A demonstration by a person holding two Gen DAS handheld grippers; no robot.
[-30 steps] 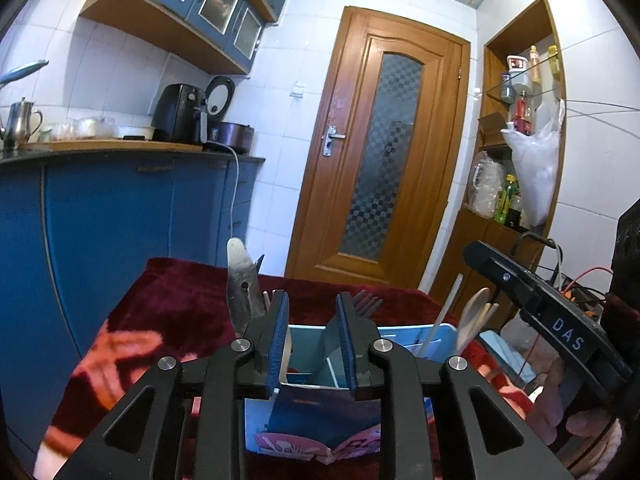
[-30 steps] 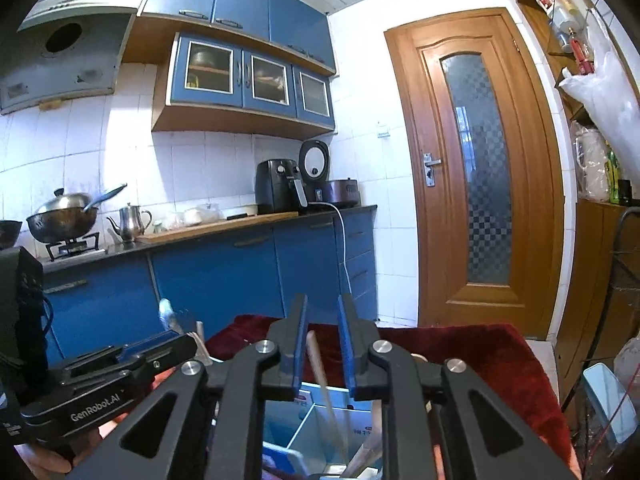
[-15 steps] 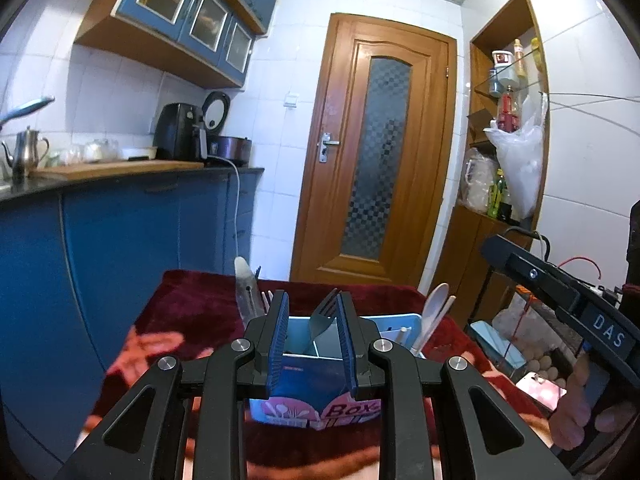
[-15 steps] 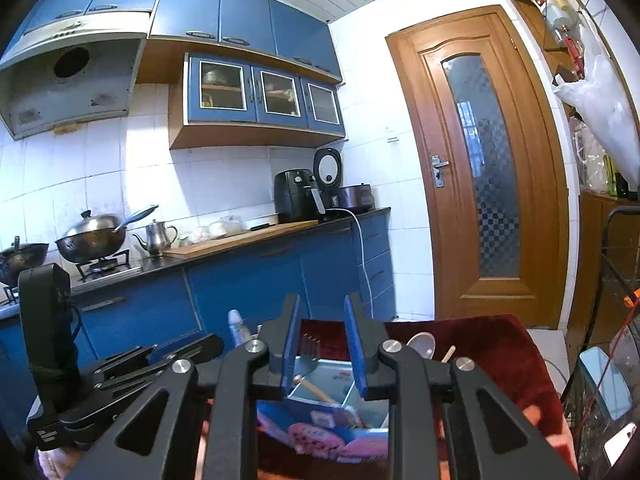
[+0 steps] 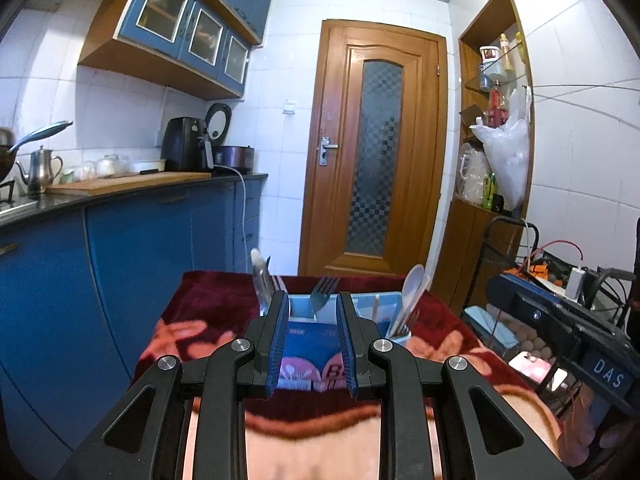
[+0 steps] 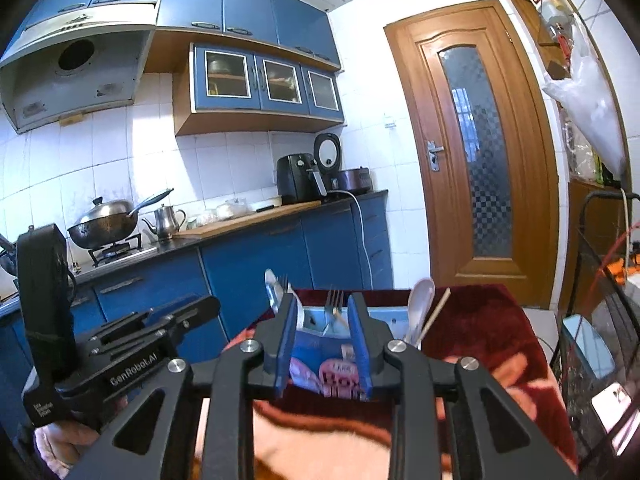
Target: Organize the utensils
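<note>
A light-blue utensil box [image 5: 310, 334] with a pink label stands on the red patterned cloth [image 5: 200, 320]. It holds a knife [image 5: 260, 280] at the left, a fork [image 5: 322, 294] in the middle, and a white spoon [image 5: 412, 284] at the right. In the right wrist view the box [image 6: 320, 344] also shows the fork [image 6: 333, 300], the spoon [image 6: 422, 298] and a chopstick [image 6: 436, 310]. My left gripper [image 5: 313, 302] is open and empty, short of the box. My right gripper [image 6: 323, 306] is open and empty, short of the box.
Blue kitchen cabinets [image 5: 120, 260] with a counter run along the left. A wooden door [image 5: 376, 168] stands behind the table. A black wire rack [image 6: 600, 300] with cables stands to the right. The left gripper's body [image 6: 100, 360] shows at lower left in the right wrist view.
Both grippers have pulled back and up from the box, which now looks smaller and farther. The right gripper let go of a chopstick and its jaws opened wider.
</note>
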